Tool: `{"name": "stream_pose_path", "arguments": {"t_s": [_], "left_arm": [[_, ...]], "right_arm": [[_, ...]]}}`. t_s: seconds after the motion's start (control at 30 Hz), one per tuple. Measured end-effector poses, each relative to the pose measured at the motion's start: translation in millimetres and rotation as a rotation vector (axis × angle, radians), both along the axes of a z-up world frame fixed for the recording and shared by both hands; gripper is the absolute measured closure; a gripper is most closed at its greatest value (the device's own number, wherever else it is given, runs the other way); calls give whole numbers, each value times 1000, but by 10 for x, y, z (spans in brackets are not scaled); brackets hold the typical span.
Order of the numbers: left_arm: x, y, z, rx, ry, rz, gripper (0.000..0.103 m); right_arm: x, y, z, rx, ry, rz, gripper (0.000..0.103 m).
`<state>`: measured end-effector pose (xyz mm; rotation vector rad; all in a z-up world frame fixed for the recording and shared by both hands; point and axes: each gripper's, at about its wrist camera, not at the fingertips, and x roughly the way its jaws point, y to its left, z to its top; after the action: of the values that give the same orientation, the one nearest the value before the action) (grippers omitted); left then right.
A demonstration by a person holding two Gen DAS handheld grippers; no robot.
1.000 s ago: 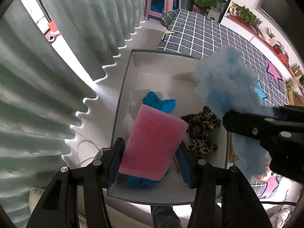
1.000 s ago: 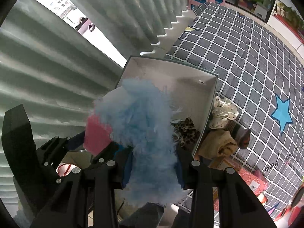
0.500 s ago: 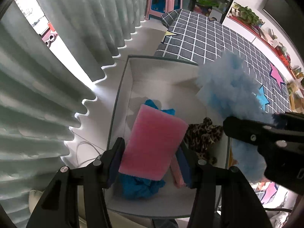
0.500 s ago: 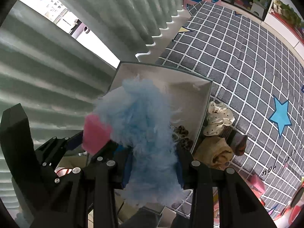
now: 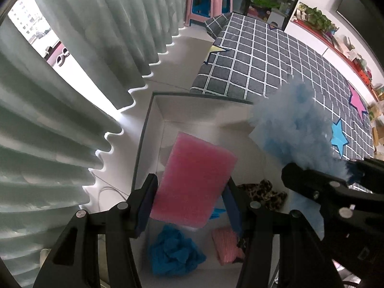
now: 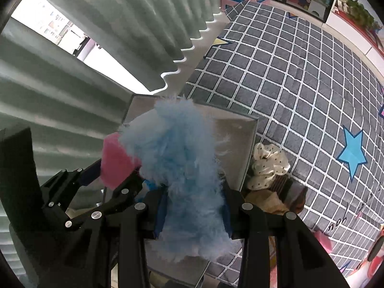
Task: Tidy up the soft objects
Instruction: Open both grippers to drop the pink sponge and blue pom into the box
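My left gripper (image 5: pixel 189 204) is shut on a pink sponge (image 5: pixel 194 180) and holds it above the open white box (image 5: pixel 153 124). My right gripper (image 6: pixel 192 208) is shut on a fluffy light-blue plush (image 6: pixel 182 165) over the same box (image 6: pixel 249 148); the plush also shows at the right of the left wrist view (image 5: pixel 295 129). In the box lie a crumpled blue cloth (image 5: pixel 175 254), a leopard-print piece (image 5: pixel 264 193) and a small pink knitted piece (image 5: pixel 226 246).
A grey checked mat with stars (image 6: pixel 300 79) lies right of the box. A white dotted scrunchie (image 6: pixel 268 165) and tan and grey cloths (image 6: pixel 288 196) lie outside the box's right wall. Green curtains (image 5: pixel 60 120) hang at the left. A pink stool (image 5: pixel 207 4) stands far off.
Both grippers have drawn back and up from the box with their loads still held. More of the box floor shows, with the blue cloth and pink knitted piece now uncovered.
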<state>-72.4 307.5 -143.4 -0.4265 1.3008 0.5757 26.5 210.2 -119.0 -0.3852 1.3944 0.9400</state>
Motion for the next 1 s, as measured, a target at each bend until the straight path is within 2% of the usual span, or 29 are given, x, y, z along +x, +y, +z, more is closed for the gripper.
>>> {"name": "stream_pose_path", "arguments": {"t_s": [1.0], "left_arm": [[141,25,-312,-36,69,-1,45]], "right_arm": [[159,92,-287,-41,34,-37,63]]}}
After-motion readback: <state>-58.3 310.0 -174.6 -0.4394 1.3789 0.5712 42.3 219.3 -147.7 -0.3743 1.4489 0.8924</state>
